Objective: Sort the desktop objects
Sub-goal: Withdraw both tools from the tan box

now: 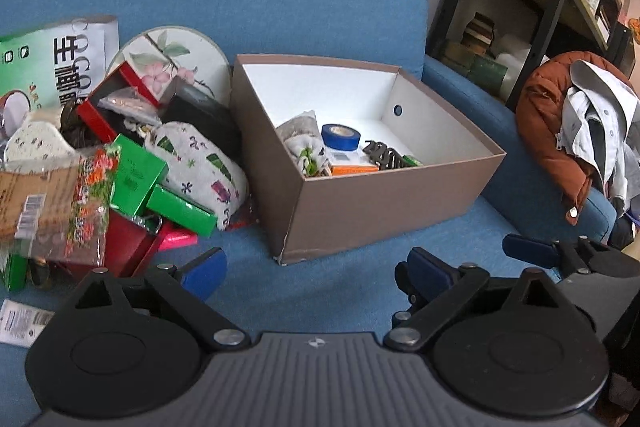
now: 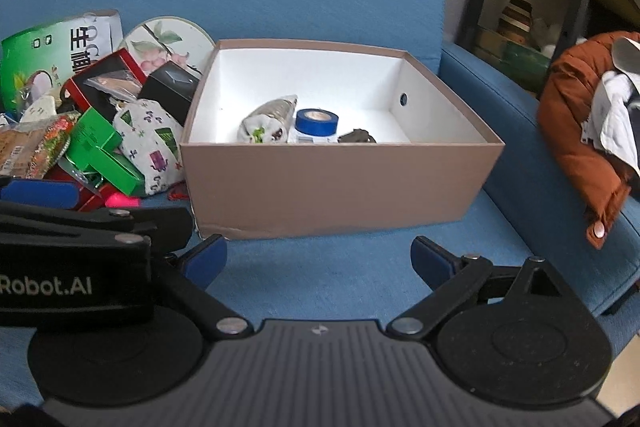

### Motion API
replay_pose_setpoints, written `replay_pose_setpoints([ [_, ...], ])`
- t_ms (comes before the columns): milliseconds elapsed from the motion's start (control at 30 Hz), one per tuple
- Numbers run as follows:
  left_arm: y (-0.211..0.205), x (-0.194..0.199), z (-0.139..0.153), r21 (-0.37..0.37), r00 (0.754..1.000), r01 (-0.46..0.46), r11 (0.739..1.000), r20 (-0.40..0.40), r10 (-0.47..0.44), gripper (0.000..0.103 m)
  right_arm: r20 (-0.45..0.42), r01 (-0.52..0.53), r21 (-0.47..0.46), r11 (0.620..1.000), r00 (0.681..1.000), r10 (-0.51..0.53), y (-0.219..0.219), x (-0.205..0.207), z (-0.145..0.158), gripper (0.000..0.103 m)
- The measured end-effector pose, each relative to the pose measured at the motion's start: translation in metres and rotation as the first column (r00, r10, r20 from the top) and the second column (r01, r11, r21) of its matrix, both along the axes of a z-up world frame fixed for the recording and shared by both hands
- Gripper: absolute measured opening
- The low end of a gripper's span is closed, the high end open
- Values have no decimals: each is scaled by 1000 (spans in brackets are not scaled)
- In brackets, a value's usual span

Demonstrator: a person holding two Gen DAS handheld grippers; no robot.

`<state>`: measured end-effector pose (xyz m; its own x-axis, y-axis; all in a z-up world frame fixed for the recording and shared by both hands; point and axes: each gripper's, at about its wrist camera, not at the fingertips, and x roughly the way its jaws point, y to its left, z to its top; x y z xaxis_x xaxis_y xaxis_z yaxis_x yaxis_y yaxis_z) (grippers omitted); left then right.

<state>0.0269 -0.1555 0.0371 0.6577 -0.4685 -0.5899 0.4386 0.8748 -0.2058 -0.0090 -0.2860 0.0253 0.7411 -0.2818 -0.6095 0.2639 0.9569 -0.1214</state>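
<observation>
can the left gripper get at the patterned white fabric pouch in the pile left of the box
Probably yes. The left gripper is open and empty over bare blue cushion, and the white patterned fabric pouch lies on top at the pile's near right edge. The brown cardboard box sits close beside it, so approach from the front.

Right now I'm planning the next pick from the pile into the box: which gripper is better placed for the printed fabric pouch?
Probably the left gripper. It is open and empty on the pile's side, with the printed fabric pouch just ahead. The right gripper, also open, faces the brown box, with the left one between it and the pile.
</observation>
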Motion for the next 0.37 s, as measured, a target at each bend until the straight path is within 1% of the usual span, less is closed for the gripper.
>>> replay_pose_setpoints([
  [200,-4,-4,-3,19,1000,-4,1000,-2,4,100,-1,19,13,1000,1000,-19,-2,-5,-6,96],
  [367,-6,-9,-1,8,999,20,1000,28,-20,100,3,30,22,999,1000,-30,-3,-7,-7,96],
])
